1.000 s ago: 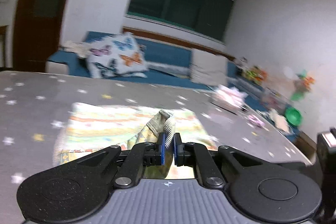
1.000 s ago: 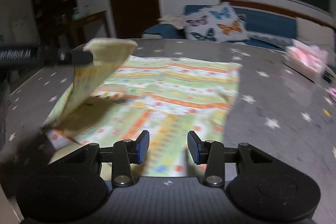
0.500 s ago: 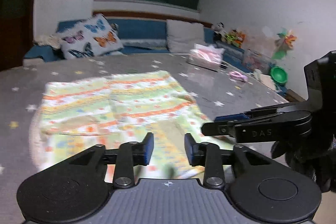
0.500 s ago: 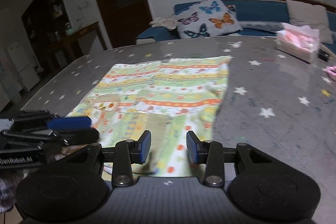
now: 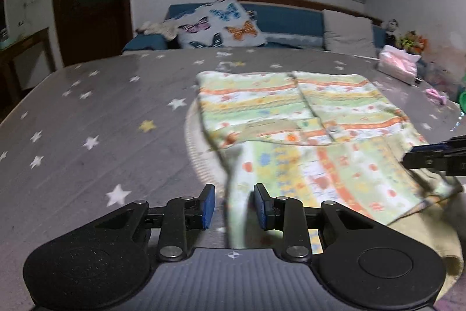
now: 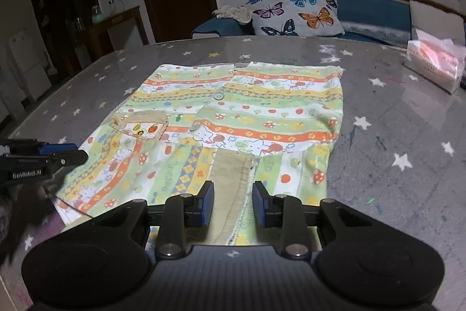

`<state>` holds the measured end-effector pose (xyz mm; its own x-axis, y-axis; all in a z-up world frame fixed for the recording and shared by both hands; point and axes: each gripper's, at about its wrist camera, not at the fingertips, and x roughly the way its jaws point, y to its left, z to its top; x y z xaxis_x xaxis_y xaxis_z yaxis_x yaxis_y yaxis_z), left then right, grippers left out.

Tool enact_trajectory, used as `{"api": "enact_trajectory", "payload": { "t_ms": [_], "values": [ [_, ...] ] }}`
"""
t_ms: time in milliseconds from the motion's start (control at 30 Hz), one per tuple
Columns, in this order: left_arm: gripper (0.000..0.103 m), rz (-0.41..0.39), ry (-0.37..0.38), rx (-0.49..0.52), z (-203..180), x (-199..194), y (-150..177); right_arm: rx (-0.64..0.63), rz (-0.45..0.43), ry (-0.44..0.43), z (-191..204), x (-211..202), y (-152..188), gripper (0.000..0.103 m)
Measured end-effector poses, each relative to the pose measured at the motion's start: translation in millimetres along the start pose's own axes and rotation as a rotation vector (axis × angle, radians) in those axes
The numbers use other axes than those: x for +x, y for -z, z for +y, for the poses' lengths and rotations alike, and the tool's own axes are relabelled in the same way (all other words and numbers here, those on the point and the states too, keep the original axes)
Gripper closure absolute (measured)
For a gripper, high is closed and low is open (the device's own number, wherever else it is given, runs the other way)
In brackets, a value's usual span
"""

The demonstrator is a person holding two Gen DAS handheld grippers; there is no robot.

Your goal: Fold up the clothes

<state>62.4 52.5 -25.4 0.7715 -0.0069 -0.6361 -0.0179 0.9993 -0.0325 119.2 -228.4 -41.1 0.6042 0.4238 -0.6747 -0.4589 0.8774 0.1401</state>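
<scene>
A child's striped green, orange and yellow garment (image 6: 247, 118) lies flat on the grey star-print table (image 6: 393, 136), its sleeves folded in over the front. It also shows in the left wrist view (image 5: 305, 136). My left gripper (image 5: 234, 207) is open at the garment's near left edge, with a fold of cloth standing between its jaws. My right gripper (image 6: 233, 204) is open over the near hem, above a beige ribbed cuff (image 6: 233, 174). Each gripper shows at the edge of the other's view.
A pink tissue pack (image 6: 434, 60) lies at the table's far right. A blue sofa with a butterfly pillow (image 6: 294, 10) stands behind the table. A dark door and wooden shelves (image 6: 87, 5) are at the left. The near table edge is close under both grippers.
One second ago my left gripper was shut on a lifted sleeve; it has laid it down and opened. The left view has swung to the left edge. The right gripper has stayed open.
</scene>
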Motion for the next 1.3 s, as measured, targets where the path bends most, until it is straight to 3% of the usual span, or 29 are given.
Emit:
{"api": "enact_trajectory", "payload": {
  "t_ms": [267, 433, 600, 733, 867, 1033, 1300],
  "values": [
    [0.074, -0.055, 0.014, 0.015, -12.3, 7.6, -23.9, -0.032, -0.035, -0.024, 7.4, -2.9, -12.2, 0.075],
    [0.076, -0.014, -0.041, 0.018, -8.6, 35.2, -26.4, -0.054, -0.006, -0.045, 12.5, 10.8, -9.7, 0.075],
    [0.072, -0.033, -0.050, 0.057, -7.0, 22.8, -23.2, -0.077, 0.000, -0.049, 14.2, 7.3, -7.3, 0.075],
    [0.057, -0.055, -0.051, 0.098, -7.7, 9.6, -20.1, -0.128, 0.000, -0.064, 21.4, -3.6, -5.3, 0.074],
    [0.046, -0.082, -0.036, 0.212, -16.5, -15.3, -3.5, -0.183, 0.033, -0.055, 26.5, -5.9, 6.1, 0.074],
    [0.034, -0.117, -0.014, 0.386, -34.0, -46.9, 24.1, -0.208, 0.010, -0.061, 30.0, -24.3, 13.1, 0.074],
    [0.033, -0.167, 0.069, 0.674, -84.8, -59.3, 62.2, -0.250, 0.017, -0.058, 30.6, -35.3, 22.3, 0.074]
  ]
}}
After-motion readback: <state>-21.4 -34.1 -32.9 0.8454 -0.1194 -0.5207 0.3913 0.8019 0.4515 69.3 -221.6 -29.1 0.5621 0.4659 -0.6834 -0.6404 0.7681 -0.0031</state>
